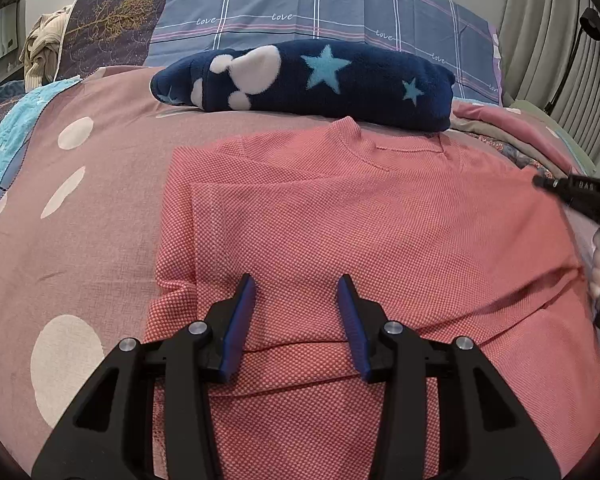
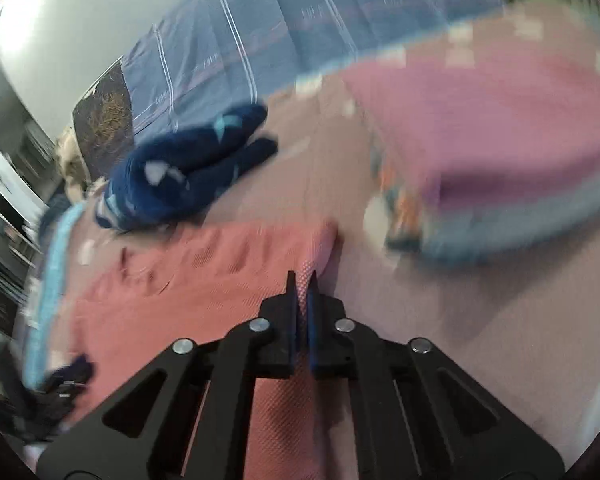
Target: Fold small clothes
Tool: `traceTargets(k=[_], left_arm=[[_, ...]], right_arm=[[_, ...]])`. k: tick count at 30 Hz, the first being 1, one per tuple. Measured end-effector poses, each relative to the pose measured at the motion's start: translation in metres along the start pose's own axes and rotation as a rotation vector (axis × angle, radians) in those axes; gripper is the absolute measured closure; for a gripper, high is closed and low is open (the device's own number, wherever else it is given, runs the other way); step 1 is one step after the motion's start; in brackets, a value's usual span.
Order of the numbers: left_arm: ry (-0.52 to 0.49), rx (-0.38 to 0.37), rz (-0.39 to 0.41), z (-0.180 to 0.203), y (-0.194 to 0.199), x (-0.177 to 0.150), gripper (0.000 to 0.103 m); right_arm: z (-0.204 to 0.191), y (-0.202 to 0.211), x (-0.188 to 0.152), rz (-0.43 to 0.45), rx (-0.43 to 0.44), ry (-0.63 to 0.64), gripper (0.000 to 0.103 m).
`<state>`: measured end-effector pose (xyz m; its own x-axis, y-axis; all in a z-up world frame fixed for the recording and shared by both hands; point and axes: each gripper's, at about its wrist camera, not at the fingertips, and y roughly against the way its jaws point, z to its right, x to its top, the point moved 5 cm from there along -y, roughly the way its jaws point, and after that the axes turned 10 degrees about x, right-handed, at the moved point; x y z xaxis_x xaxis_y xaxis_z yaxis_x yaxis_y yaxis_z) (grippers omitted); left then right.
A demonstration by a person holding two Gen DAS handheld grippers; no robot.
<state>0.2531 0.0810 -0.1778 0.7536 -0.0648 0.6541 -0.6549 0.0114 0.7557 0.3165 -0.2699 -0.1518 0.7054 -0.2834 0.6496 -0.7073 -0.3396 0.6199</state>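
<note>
A coral-pink knit shirt [image 1: 364, 224] lies flat on the pink dotted bedspread [image 1: 80, 184], its left side folded inward. My left gripper [image 1: 298, 284] is open and empty, hovering just above the shirt's lower middle. My right gripper [image 2: 302, 278] is shut at the shirt's right edge [image 2: 204, 280]; the blurred view does not show cloth between the pads. It also shows at the right edge of the left wrist view [image 1: 572, 188], beside the shirt.
A folded navy fleece with stars [image 1: 312, 80] lies just behind the shirt's collar. A blue plaid pillow [image 1: 320, 4] stands behind it. A folded pink quilt [image 2: 500, 128] lies to the right of the shirt. Beige clothes [image 1: 44, 48] pile at far left.
</note>
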Motion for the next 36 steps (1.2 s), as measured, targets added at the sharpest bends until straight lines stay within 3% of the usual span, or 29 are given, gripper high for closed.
traceTargets(k=[2, 3, 4, 6, 8, 11, 12, 13, 15, 16, 18, 20, 22, 24, 27, 29, 30, 31, 36], left_arm=[[0.001, -0.001, -0.001, 0.0, 0.0, 0.0, 0.058], [0.003, -0.003, 0.0, 0.0, 0.0, 0.0, 0.058], [0.003, -0.003, 0.0, 0.0, 0.0, 0.0, 0.058], [0.004, -0.005, 0.001, 0.001, -0.001, 0.0, 0.058], [0.003, -0.003, 0.001, 0.001, -0.001, 0.0, 0.058], [-0.002, 0.003, 0.001, 0.001, -0.001, 0.0, 0.058], [-0.002, 0.003, 0.001, 0.001, -0.001, 0.0, 0.058], [-0.002, 0.003, 0.001, 0.001, -0.001, 0.0, 0.058], [-0.001, 0.001, 0.001, 0.001, -0.001, 0.0, 0.058], [-0.003, 0.003, 0.0, 0.002, -0.001, 0.0, 0.058], [-0.004, 0.006, 0.003, 0.001, 0.0, 0.0, 0.058], [0.005, 0.006, 0.022, -0.001, 0.008, 0.001, 0.057], [0.031, -0.042, 0.061, -0.004, 0.028, -0.001, 0.057], [0.039, -0.092, 0.089, -0.009, 0.05, -0.01, 0.049], [0.037, -0.049, 0.056, -0.029, 0.068, -0.039, 0.044], [0.057, 0.004, -0.055, -0.05, 0.057, -0.064, 0.044], [0.07, -0.005, -0.059, -0.056, 0.055, -0.069, 0.044], [0.101, -0.04, -0.035, -0.061, 0.06, -0.068, 0.044], [0.101, -0.033, -0.013, -0.062, 0.07, -0.057, 0.044]], right_arm=[[0.002, 0.009, 0.006, 0.062, -0.11, 0.085, 0.103], [0.014, 0.008, 0.007, 0.052, -0.199, 0.091, 0.103], [0.029, 0.002, 0.003, -0.007, -0.171, 0.024, 0.103], [0.042, 0.011, -0.003, -0.019, -0.079, -0.082, 0.101], [0.033, 0.03, -0.009, 0.001, -0.028, -0.071, 0.1], [-0.008, 0.061, -0.035, -0.013, 0.184, 0.0, 0.099], [-0.024, 0.069, -0.051, -0.051, 0.242, 0.058, 0.094], [-0.033, 0.069, -0.064, -0.088, 0.231, 0.112, 0.092], [-0.025, 0.054, -0.096, -0.173, 0.026, 0.207, 0.097], [-0.015, 0.049, -0.106, -0.168, -0.001, 0.204, 0.101], [-0.005, 0.059, -0.108, -0.133, 0.047, 0.115, 0.103], [-0.003, 0.071, -0.107, -0.134, 0.007, 0.057, 0.103], [-0.011, 0.09, -0.113, -0.112, 0.036, 0.065, 0.098], [-0.018, 0.105, -0.12, -0.113, 0.086, 0.086, 0.097], [-0.021, 0.129, -0.145, -0.134, 0.132, 0.085, 0.095], [-0.016, 0.127, -0.155, -0.167, 0.097, 0.093, 0.09], [-0.009, 0.123, -0.165, -0.196, 0.052, 0.099, 0.093], [-0.004, 0.124, -0.172, -0.189, 0.06, 0.093, 0.094], [-0.008, 0.135, -0.173, -0.161, 0.048, 0.055, 0.091]])
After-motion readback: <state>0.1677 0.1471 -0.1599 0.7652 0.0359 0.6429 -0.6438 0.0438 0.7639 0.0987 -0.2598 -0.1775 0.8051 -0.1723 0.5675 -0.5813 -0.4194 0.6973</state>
